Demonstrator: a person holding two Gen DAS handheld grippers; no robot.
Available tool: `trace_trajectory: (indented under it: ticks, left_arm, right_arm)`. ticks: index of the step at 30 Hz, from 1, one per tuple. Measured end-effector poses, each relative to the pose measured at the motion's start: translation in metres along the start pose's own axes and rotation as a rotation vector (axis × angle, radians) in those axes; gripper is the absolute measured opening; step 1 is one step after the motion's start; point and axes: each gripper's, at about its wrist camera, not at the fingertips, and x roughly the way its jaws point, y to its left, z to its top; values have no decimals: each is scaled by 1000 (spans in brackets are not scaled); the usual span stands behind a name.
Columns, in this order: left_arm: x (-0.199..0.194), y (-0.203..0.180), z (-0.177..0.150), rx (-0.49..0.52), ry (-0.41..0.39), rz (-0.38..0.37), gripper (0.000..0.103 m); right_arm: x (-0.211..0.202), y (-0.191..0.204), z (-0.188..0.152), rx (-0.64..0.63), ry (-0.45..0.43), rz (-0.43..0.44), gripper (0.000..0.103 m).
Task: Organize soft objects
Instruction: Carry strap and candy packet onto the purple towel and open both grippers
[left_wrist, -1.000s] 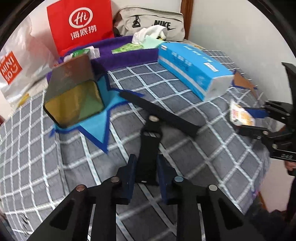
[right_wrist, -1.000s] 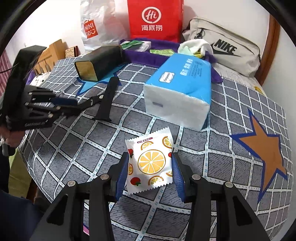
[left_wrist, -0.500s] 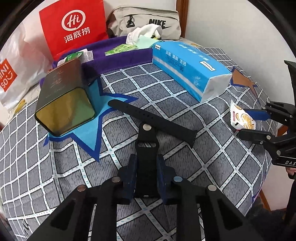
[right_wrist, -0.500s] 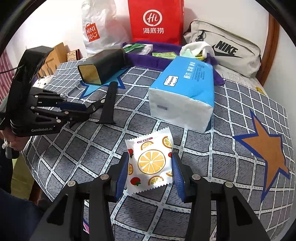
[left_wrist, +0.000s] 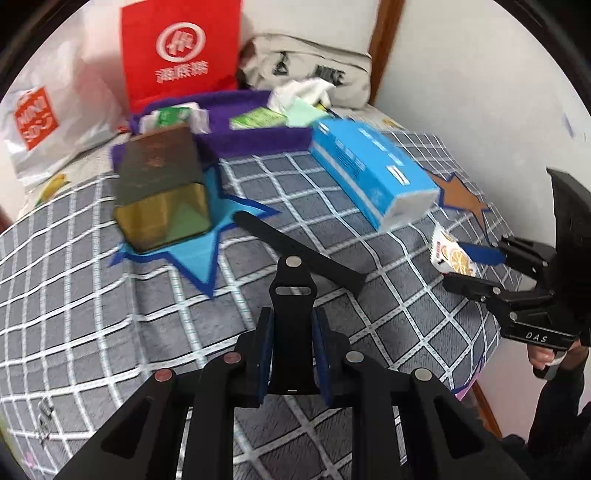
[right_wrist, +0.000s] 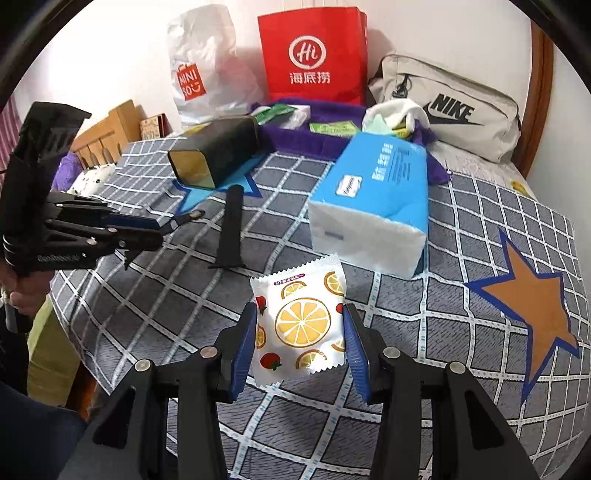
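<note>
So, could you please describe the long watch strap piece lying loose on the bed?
On the grey checked bedspread, find the blue star patch under the dark tin. The long black strap lies flat below it, unlike the short buckle piece the left gripper holds.

On the bed (right_wrist: 480, 387), the tin (right_wrist: 218, 155) lies at the left on a star patch (right_wrist: 236, 184), the tissue pack (right_wrist: 373, 199) to its right. 1 strap (right_wrist: 231, 229) lies between them, nearer the front. The tray (right_wrist: 295, 138) sits behind them, and 2 bags (right_wrist: 312, 55) and a pouch (right_wrist: 450, 107) stand behind it. The sachet (right_wrist: 303, 325) is held in front of the tissue pack; another star patch (right_wrist: 532, 314) lies to the right.
</note>
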Motion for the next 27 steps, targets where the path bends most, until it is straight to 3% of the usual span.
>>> trace_trajectory:
  ticks: [11, 27]
  left_arm:
    - [-33, 17, 14, -85, -96, 40, 20]
    - [-46, 45, 75, -163, -179, 86, 20]
  right_arm:
    - [-22, -4, 29, 29, -68, -7, 45]
    - [-35, -38, 102, 55, -160, -62, 45]
